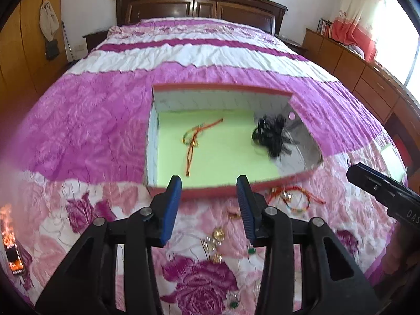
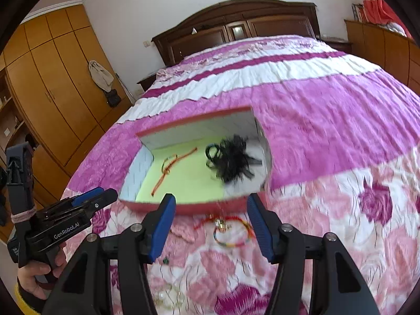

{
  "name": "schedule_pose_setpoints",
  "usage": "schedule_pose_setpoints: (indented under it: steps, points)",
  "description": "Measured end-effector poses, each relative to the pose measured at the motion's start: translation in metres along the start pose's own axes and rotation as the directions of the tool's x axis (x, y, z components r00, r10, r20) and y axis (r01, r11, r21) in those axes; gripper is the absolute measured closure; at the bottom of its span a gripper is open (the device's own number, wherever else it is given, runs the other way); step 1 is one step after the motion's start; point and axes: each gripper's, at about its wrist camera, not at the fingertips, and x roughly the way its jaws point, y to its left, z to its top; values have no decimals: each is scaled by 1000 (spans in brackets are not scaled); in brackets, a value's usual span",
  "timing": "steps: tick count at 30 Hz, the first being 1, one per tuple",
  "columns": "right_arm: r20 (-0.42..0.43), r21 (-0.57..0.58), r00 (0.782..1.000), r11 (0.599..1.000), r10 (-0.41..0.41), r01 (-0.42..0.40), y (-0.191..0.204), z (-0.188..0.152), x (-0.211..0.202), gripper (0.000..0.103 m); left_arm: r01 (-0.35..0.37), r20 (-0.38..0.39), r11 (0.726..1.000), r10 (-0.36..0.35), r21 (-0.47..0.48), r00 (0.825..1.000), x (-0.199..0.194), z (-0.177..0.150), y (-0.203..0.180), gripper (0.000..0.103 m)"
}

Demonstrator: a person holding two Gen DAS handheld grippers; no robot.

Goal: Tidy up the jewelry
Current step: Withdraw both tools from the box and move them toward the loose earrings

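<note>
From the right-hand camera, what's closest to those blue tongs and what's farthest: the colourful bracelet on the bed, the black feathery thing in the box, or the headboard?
1. Bracelet: on the bedspread, just ahead between the tongs.
2. Black feathery thing: farther on, inside the box, toward its right side.
3. Headboard: farthest, at the far end of the bed.

Open-topped box (image 1: 168,191), seemingly unobstructed above

left tongs (image 1: 209,204): jaws apart, empty | right tongs (image 2: 211,221): jaws apart, empty
</note>
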Motion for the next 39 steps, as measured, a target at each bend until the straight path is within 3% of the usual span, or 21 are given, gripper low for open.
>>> schedule_pose_setpoints:
  steps: [14,26,32,35,39]
  points:
    - [-86,40,996,999,-8,11,-11,-45,8,43,13,-123,1000,-15,-14,992,22,-47,0,67]
    - [-150,77,988,996,-24,36,-25,-64,23,43,54,-197,998,-60,-38,978,43,-76,-5,70]
    - [-176,82,984,996,-19,34,-27,-71,29,43,67,-191,997,-72,-34,979,49,-83,-5,84]
    - [-182,90,983,996,-12,29,-26,-73,31,43,64,-189,997,-70,-40,979,50,-85,-3,96]
    - [-189,85,982,996,-6,22,-22,-74,32,43,74,-183,996,-82,-52,980,48,-85,-2,97]
